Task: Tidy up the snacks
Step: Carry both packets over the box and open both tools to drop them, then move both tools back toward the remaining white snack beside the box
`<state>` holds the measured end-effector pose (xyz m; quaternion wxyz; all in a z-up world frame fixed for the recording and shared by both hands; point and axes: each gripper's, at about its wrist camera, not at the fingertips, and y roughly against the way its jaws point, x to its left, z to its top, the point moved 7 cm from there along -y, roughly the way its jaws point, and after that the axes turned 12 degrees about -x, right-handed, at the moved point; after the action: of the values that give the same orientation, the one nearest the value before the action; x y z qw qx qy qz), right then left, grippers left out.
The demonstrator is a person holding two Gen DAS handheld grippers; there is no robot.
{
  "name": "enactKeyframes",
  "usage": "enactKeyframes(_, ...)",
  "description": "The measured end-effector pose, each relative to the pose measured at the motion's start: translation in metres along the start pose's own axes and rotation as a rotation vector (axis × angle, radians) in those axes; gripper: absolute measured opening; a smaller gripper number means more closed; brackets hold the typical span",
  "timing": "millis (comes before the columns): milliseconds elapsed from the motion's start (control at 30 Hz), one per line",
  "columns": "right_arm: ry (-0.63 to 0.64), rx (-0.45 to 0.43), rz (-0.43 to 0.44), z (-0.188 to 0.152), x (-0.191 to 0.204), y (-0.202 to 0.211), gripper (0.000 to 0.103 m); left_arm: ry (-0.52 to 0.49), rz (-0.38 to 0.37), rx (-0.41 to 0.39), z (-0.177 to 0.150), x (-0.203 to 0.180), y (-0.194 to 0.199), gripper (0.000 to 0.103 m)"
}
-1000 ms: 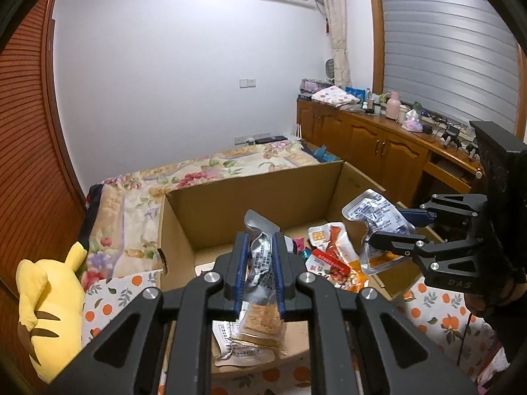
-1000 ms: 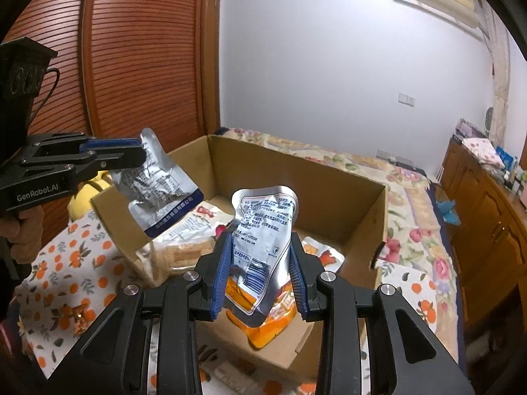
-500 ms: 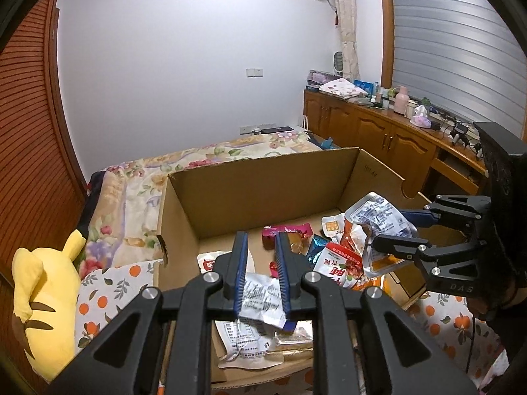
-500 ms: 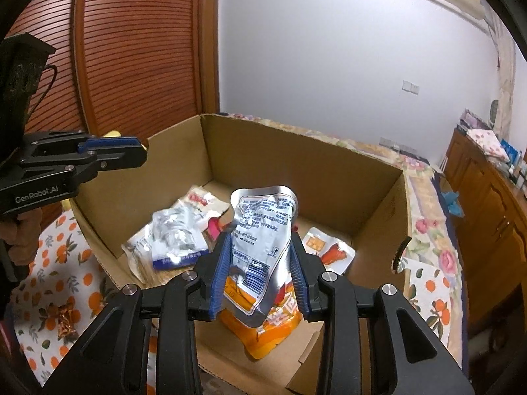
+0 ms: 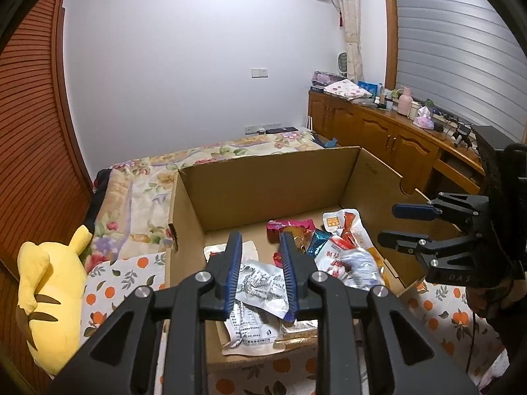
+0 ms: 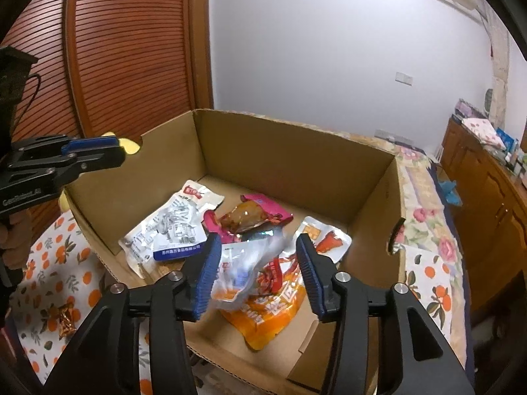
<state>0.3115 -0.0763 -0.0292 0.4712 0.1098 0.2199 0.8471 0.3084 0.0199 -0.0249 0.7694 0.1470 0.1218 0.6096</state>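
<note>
The silver pouch [image 6: 250, 263] between my right claw's [image 6: 255, 271] opening jaws is a blur — its print unreadable; it covers the orange packet [image 6: 263, 312] beneath.

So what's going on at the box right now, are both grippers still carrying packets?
Neither grips anything. A person holds both grippers over the cardboard box. The left gripper has its jaws opening, with the silver packet lying in the box below. The right gripper is also opening, and the blurred clear packet between its fingers looks released, dropping onto the orange bag. Other snacks already lie inside.
</note>
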Motion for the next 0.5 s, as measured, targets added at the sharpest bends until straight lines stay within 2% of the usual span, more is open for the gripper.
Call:
enactKeyframes(233, -0.011, -0.016, -0.010, 0.000, 0.000, 0.007, 0.051, -0.004, 0.011, -0.008, 0.001, 0.000, 0.012, 0.024)
enactKeyframes(500, -0.017, -0.057, 0.003, 0.005, 0.011, 0.037, 0.051, -0.013, 0.022, -0.029, 0.002, -0.002, 0.031, 0.034)
